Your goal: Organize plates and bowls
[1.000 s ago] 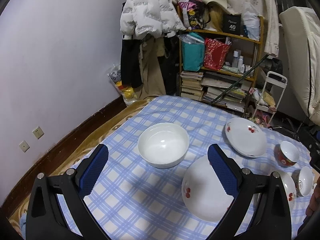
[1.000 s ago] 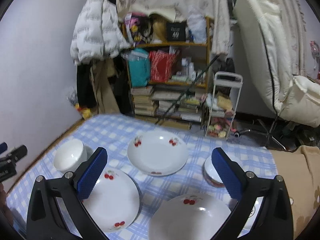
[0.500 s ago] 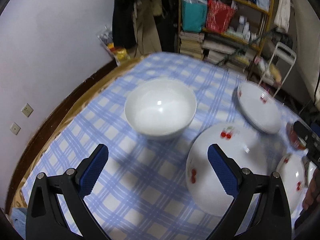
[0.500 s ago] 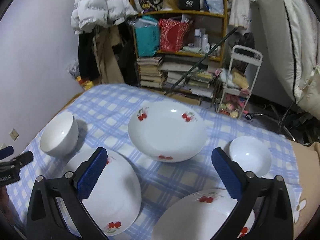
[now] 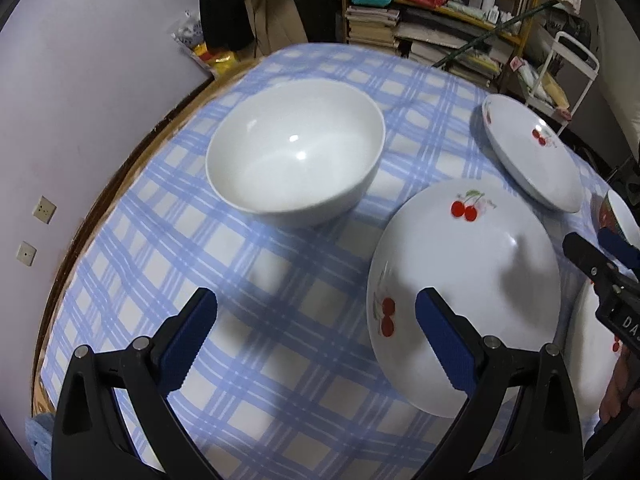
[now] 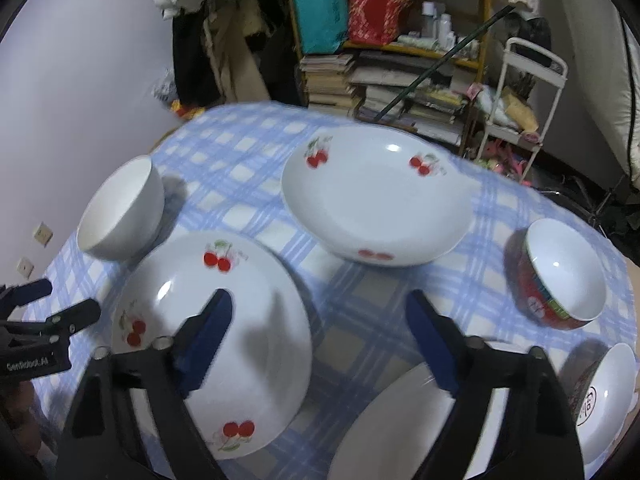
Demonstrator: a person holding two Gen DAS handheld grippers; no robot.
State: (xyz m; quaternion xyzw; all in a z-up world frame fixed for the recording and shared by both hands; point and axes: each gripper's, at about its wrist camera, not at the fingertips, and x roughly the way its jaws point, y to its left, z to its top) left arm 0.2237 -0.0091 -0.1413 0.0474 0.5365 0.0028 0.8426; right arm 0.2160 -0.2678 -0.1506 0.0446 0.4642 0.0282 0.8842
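Observation:
A plain white bowl [image 5: 296, 152] stands on the blue checked tablecloth [image 5: 248, 288], ahead of my open, empty left gripper [image 5: 316, 312]. It also shows in the right wrist view [image 6: 120, 212]. A cherry-printed plate [image 5: 468, 288] lies to the right of the left gripper, and shows under my right gripper's left finger [image 6: 224, 320]. My right gripper [image 6: 320, 312] is open and empty above the table. A second cherry plate [image 6: 376, 196] lies ahead of it; a third plate [image 6: 400, 428] lies under its right finger. A red-sided bowl [image 6: 560, 276] stands at right.
A small white bowl [image 6: 604, 392] with a printed mark sits at the near right. Beyond the table stand a cluttered shelf [image 6: 392, 48] of books and bags, a white cart [image 6: 528, 92], hanging clothes [image 6: 208, 40] and a wall [image 5: 80, 80] at left.
Both grippers have moved forward and down toward the table, so the bowl and plates look larger and closer. Both stay open and hold nothing.

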